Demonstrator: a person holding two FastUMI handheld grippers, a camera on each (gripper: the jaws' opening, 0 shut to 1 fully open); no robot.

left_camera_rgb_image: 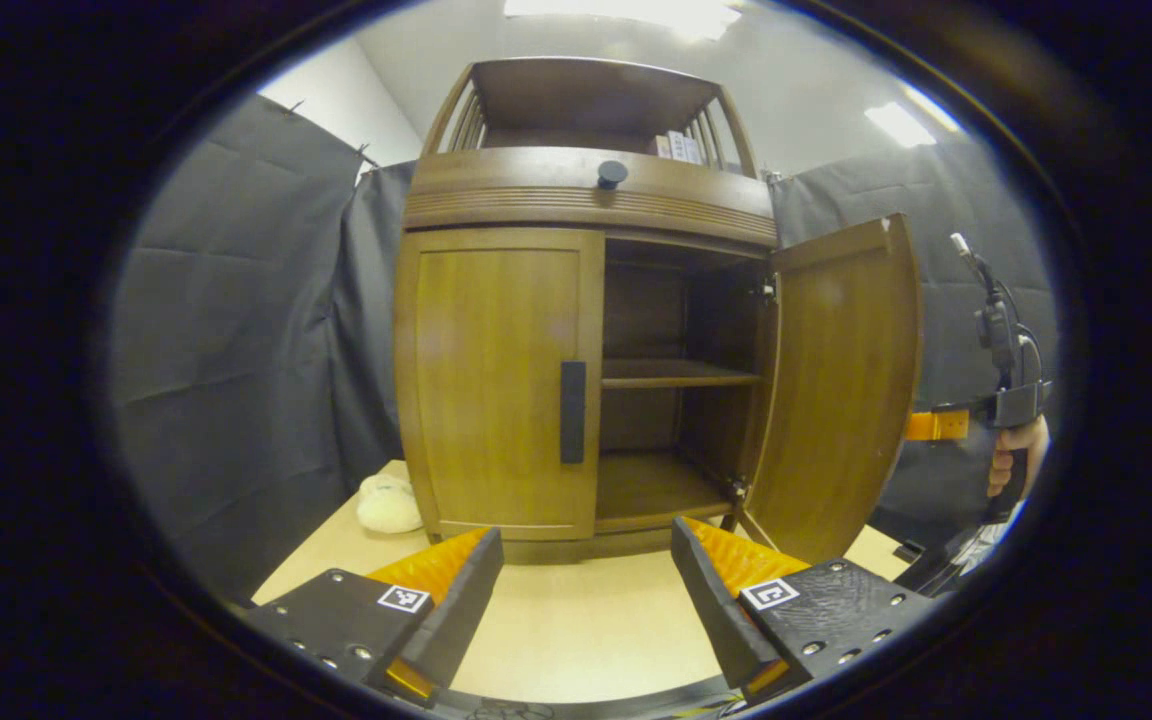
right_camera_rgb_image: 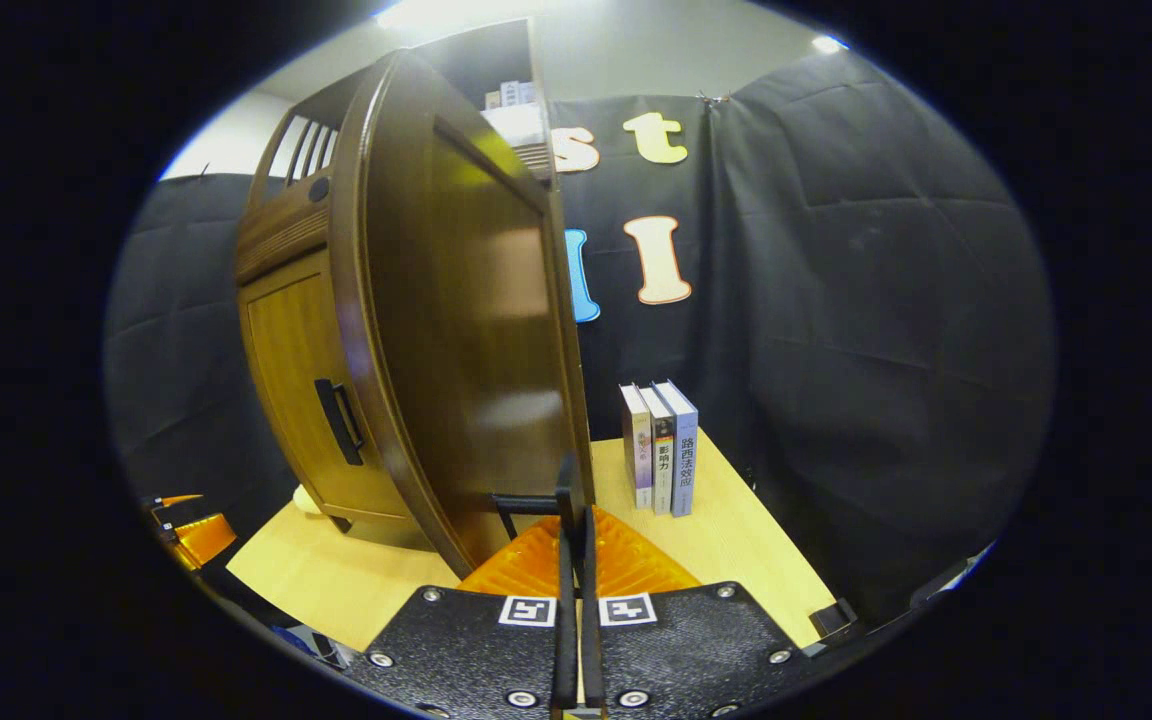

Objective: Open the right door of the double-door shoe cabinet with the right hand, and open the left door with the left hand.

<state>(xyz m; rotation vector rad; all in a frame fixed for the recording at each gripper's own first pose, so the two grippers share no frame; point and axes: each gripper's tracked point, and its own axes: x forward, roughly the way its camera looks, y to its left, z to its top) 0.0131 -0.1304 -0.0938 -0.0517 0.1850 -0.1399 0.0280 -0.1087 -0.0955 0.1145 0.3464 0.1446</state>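
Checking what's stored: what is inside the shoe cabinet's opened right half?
Behind the open right door, a bare shelf and bare bottom board show. The closed left door hides the other half.

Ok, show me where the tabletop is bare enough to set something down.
Free: the table in front of the cabinet, between the left gripper and the closed left door. Crowded: beside the open right door, where three books stand.
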